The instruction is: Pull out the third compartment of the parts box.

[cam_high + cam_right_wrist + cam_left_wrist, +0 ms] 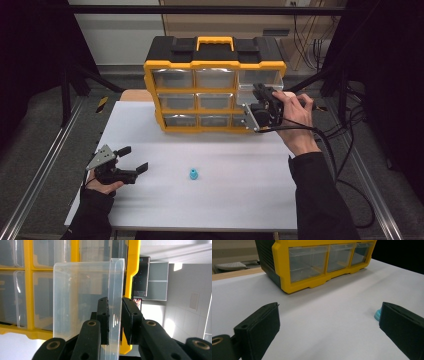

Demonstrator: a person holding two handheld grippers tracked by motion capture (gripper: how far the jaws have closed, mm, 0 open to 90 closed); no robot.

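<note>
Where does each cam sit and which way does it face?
High view: above the table, looking forward and down; both forearms, left gripper, right gripper.
Left gripper view: low, along its open jaws toward the drawer organizer, blue piece.
Right gripper view: on its side, jaws pinching the clear drawer.
Shared: the organizer.

Lab test rig, black frame rails, trailing cables, white table

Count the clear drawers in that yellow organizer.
9, in a three-by-three grid in the organizer. The right gripper clamps the pulled-out drawer at middle right, partly hiding the right column.
</note>
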